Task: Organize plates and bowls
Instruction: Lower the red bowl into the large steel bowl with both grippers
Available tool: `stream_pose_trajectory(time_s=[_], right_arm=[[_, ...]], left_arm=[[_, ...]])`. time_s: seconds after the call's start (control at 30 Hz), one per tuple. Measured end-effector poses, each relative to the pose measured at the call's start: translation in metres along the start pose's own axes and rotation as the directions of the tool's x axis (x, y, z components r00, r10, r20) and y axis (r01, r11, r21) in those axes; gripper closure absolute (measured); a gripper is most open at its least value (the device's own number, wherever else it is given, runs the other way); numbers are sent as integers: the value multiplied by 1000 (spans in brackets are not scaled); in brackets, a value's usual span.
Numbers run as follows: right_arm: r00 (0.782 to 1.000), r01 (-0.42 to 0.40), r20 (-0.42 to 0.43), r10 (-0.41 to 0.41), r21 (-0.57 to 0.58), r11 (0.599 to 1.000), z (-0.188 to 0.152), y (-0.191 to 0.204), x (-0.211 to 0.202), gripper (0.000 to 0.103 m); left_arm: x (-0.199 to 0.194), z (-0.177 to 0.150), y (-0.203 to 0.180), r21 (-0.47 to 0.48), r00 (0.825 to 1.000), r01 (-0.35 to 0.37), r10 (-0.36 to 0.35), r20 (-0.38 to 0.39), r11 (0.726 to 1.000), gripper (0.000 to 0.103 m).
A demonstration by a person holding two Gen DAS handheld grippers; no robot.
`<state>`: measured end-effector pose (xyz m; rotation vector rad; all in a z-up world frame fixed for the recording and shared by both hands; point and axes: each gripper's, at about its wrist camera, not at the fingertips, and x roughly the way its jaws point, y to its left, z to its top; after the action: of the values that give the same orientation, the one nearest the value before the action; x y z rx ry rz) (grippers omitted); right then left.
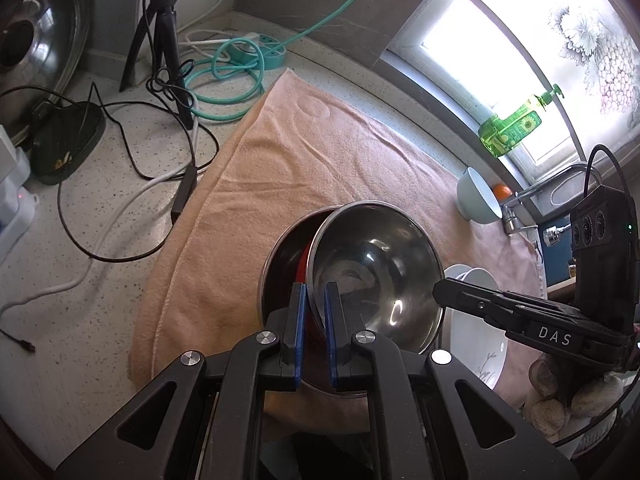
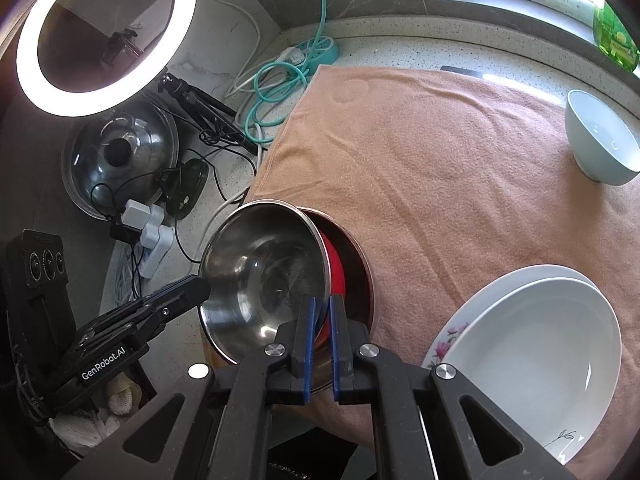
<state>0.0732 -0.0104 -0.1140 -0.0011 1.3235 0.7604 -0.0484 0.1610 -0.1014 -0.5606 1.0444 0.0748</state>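
Observation:
A shiny steel bowl [image 1: 376, 268] [image 2: 264, 276] is tilted over a larger steel bowl [image 1: 282, 264] [image 2: 354, 264] with a red inside, on a peach towel [image 1: 304, 152]. My left gripper [image 1: 315, 300] is shut on the near rim of the tilted bowl. My right gripper [image 2: 322, 312] is shut on the opposite rim of the same bowl; it also shows in the left wrist view [image 1: 440, 292]. Two stacked white plates [image 2: 532, 356] [image 1: 476, 344] lie to the right. A pale blue bowl [image 2: 604, 144] [image 1: 478, 196] stands at the far right of the towel.
Left of the towel lie a teal power strip [image 2: 316, 50] with coiled cables, a tripod [image 1: 160, 32], a pot lid [image 2: 120, 152] and a ring light [image 2: 104, 36]. A green bottle [image 1: 512, 126] stands on the window sill. A faucet [image 1: 532, 196] is at the right.

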Motion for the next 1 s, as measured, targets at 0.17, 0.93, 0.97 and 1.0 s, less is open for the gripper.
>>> stream_pose_trajectory(time_s=[0.17,0.93,0.97,1.0], right_arm=[[1000,7,-17,-7,-6,1000,-5,-1,7,96],[995,91,-41,-94,-61,994,-7,3,22,94],[994,95,-44,-98,-64,993,-7,4,23,94],[993,102,-46,-105,-67,993,-8,4,24,93]], left_arm=[[3,-3,2,0,1000,-7,7,-14,1000,96],[18,-5,4,3,999,-23,23,-49,1000,96],[18,-4,3,3,999,-22,22,-49,1000,96],[18,-4,3,6,999,-23,23,-49,1000,96]])
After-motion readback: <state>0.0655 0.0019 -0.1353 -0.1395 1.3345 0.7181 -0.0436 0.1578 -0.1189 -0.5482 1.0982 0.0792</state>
